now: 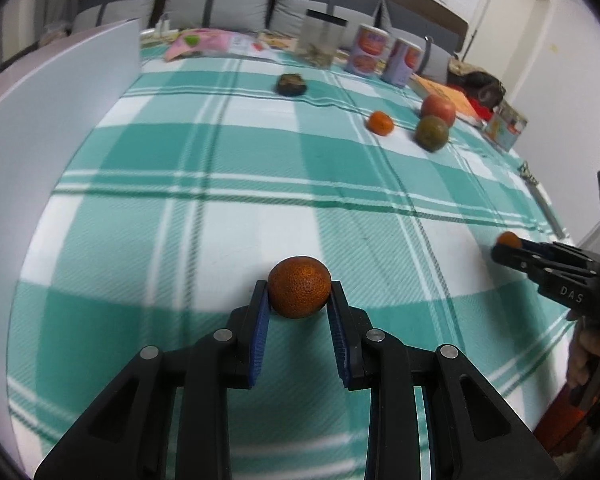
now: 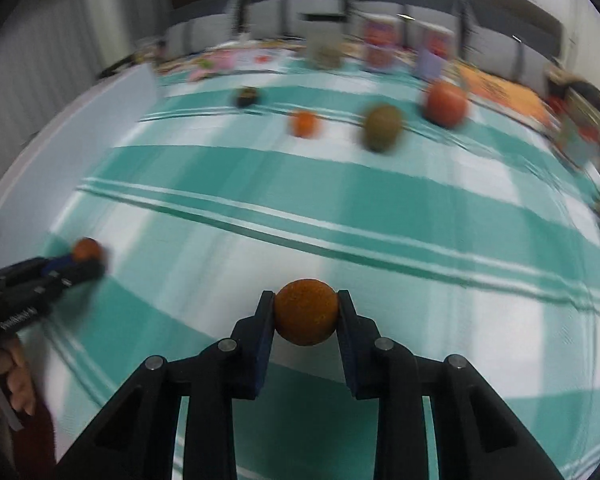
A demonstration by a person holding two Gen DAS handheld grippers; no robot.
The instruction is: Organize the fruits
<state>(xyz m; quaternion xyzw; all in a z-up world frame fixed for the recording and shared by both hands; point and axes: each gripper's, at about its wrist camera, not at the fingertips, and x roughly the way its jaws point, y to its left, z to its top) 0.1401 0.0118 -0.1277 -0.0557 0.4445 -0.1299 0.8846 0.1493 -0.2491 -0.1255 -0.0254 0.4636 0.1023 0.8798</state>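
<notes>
Pinching one small orange in each pair of tongs above the checked cloth.

Clamping a rough-skinned orange (image 1: 299, 292) between the blue pads of the left tongs (image 1: 299, 300), and a second orange (image 2: 306, 312) in the right tongs (image 2: 306, 316). Showing sharply, in the left wrist view only, a white board (image 1: 60, 120) edging the bench (image 1: 220, 220) and two tins (image 1: 384, 54) at the far side; blurring them in the right. Lying well apart beyond: a tangerine (image 1: 381, 122), a greenish orange (image 1: 432, 133), an apple (image 1: 438, 109), a dark fruit (image 1: 291, 83). Leaving broad bare cloth between.
</notes>
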